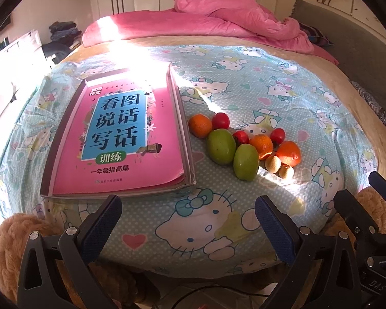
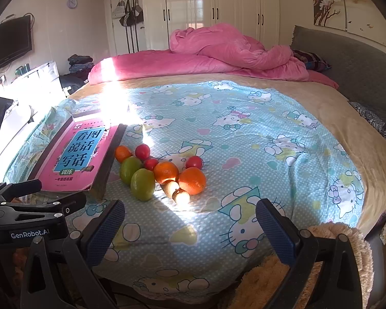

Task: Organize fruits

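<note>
A cluster of fruit lies on the cartoon-cat bedsheet point(image 1: 218, 82), right of a pink book point(image 1: 121, 139). Two green fruits point(image 1: 221, 146) point(image 1: 245, 162) sit nearest the book. Around them are three oranges point(image 1: 200, 125) point(image 1: 263, 146) point(image 1: 288, 153), three small red fruits point(image 1: 220, 120) point(image 1: 240, 137) point(image 1: 277, 136) and two tan longans point(image 1: 273, 164) point(image 1: 286, 172). My left gripper point(image 1: 187, 224) is open near the bed's front edge, short of the fruit. My right gripper point(image 2: 190, 228) is open too, just in front of the longans point(image 2: 182, 197) and an orange point(image 2: 192, 180).
The pink book rests inside a shallow grey box lid point(image 1: 185, 128) touching the fruit pile's left side. A pink quilt point(image 2: 218, 51) is heaped at the far end, a grey headboard point(image 2: 352, 67) on the right. Fluffy tan fabric point(image 2: 334, 234) lies at the near edge.
</note>
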Demonstrator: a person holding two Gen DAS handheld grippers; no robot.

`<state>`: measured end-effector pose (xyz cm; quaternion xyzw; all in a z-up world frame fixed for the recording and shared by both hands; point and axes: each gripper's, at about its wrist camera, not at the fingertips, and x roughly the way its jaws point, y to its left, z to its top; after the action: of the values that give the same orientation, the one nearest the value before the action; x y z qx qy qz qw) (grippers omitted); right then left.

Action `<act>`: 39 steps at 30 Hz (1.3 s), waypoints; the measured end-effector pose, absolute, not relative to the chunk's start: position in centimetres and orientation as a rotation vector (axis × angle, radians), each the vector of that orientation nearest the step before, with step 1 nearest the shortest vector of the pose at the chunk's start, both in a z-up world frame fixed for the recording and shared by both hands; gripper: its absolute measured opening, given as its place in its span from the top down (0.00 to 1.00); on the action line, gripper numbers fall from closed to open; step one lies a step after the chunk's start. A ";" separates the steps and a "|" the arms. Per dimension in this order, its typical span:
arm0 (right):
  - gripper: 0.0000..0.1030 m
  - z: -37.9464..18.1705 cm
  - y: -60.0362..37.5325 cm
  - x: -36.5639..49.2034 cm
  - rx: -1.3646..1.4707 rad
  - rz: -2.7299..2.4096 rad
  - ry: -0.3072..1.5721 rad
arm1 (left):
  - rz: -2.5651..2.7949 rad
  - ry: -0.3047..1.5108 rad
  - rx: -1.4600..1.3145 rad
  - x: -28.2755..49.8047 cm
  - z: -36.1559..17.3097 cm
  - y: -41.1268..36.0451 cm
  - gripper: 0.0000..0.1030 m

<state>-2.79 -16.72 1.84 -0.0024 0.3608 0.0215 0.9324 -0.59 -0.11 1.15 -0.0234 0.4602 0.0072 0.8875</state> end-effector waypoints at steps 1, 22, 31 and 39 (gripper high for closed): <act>0.00 1.8 -16.7 -2.8 -0.005 0.043 0.738 | 0.014 0.958 -0.048 -0.6 1.1 -0.1 0.00; 0.00 1.5 -16.8 -3.0 -0.009 0.042 0.742 | 0.005 0.958 -0.050 -0.5 1.1 -0.4 0.00; 0.00 1.5 -16.7 -3.0 -0.010 0.043 0.741 | 0.005 0.958 -0.050 -0.5 1.1 -0.4 0.00; 0.00 1.5 -16.7 -3.0 -0.011 0.043 0.743 | 0.000 0.954 -0.054 -0.5 1.2 -0.7 0.00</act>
<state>-3.03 -16.75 1.46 -0.0056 0.3628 0.0211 0.9316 -0.50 -0.66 1.24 -0.0258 0.4592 0.0000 0.8880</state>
